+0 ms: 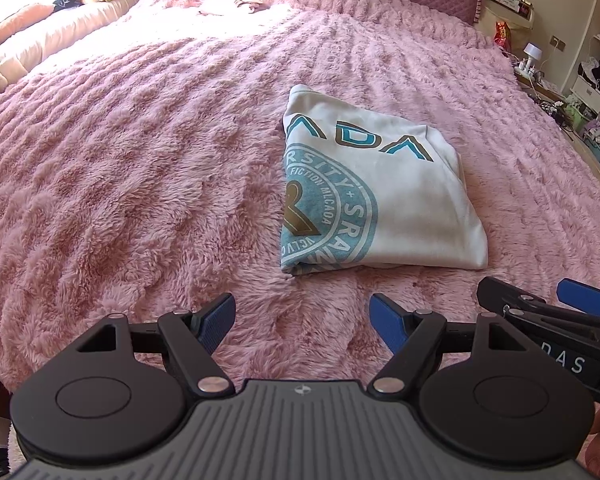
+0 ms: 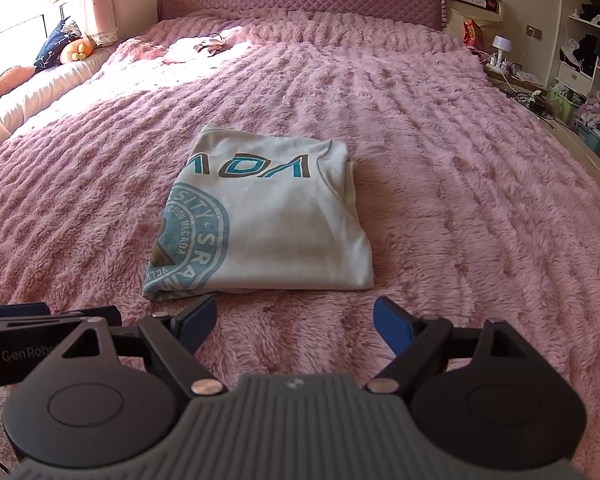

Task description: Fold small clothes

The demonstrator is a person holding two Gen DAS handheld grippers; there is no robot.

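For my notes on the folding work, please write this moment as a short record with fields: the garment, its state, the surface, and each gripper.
garment: white T-shirt with teal print
state: folded into a compact rectangle, lying flat
surface: pink fluffy blanket on a bed
left gripper: open, empty, short of the shirt's near edge
right gripper: open, empty, short of the shirt's near edge
contact: neither gripper touches the shirt

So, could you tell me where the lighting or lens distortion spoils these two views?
Left wrist view: sunlight blows out the blanket near the headboard, and the fisheye bows the bed's edges; the folded shirt stays sharp. Right wrist view: the same sun patch glares, the window is overexposed, and the shelves at the right edge curve.
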